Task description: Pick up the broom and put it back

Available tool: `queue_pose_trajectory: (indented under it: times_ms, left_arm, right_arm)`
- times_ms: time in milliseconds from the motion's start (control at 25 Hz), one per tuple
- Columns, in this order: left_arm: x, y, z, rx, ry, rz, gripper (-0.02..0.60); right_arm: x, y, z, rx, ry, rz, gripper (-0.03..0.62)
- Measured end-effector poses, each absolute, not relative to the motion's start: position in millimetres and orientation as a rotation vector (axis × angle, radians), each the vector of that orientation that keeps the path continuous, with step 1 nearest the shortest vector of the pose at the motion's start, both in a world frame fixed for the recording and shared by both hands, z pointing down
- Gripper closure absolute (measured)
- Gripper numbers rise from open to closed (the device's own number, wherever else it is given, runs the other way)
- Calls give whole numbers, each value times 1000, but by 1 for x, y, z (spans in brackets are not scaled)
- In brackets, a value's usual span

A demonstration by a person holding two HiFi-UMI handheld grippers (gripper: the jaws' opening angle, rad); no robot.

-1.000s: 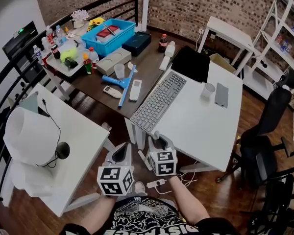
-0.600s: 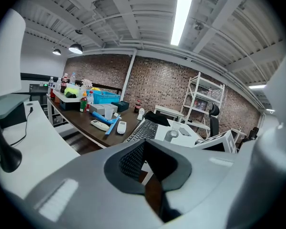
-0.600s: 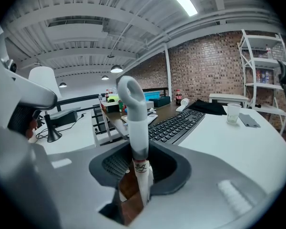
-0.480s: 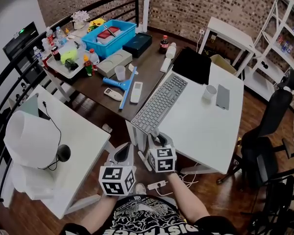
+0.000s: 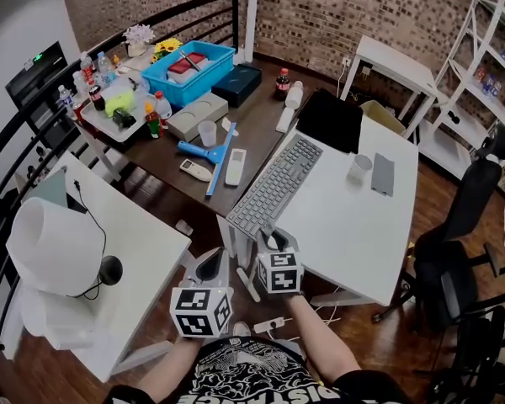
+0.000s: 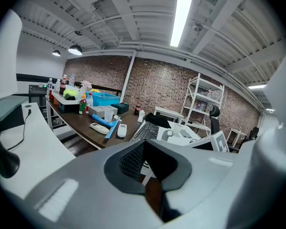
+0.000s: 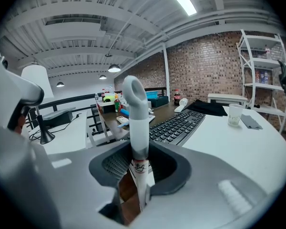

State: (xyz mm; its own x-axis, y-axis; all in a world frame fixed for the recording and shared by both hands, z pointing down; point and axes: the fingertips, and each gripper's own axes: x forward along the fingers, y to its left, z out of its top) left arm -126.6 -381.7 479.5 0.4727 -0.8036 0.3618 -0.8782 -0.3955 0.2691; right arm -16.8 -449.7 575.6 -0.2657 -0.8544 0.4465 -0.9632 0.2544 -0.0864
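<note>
- White and bare, the left table (image 5: 147,255) carries only a lamp (image 5: 50,242) and its cord, and plays no part in the job.
- On the far dark wooden table (image 5: 257,116) a blue brush (image 5: 204,151) lies flat beside a remote (image 5: 234,166), well apart from both claws. It looks like clutter, not the task's thing.
- The left gripper (image 5: 209,266) is held low and near, just beside its partner. In the left gripper view its jaws (image 6: 144,144) are pressed together with nothing between them. It looks spare for now, kept close probably so it can steady the long handle if needed.
- The right gripper (image 5: 273,244) is clamped on the broom: the right gripper view shows a pale broom handle (image 7: 135,113) standing upright between the jaws (image 7: 138,162), its looped end pointing up and away.
- In the head view a white stretch of that handle (image 5: 246,278) slants down between the two claws toward the floor. The brush end cannot be made out.
- The grip sits near the looped end, probably because that lets the head hang and swing clear of the table legs. So the pick-up looks done and the putting back remains.
- Right of the claws, the white desk (image 5: 353,225) has a keyboard (image 5: 273,187) and a cup (image 5: 358,165) near its edges. A careless swing of the handle could knock either.
- A black chair (image 5: 467,217) stands far right on the wooden floor.
</note>
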Motion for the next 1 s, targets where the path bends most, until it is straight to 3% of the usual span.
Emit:
queue_pose_trajectory:
  times_ms: [1000]
  left_arm:
    - [-119, -340, 485, 2242, -1432, 200, 577]
  right_arm:
    - [-1, -390, 556, 1660, -2290, 534, 464]
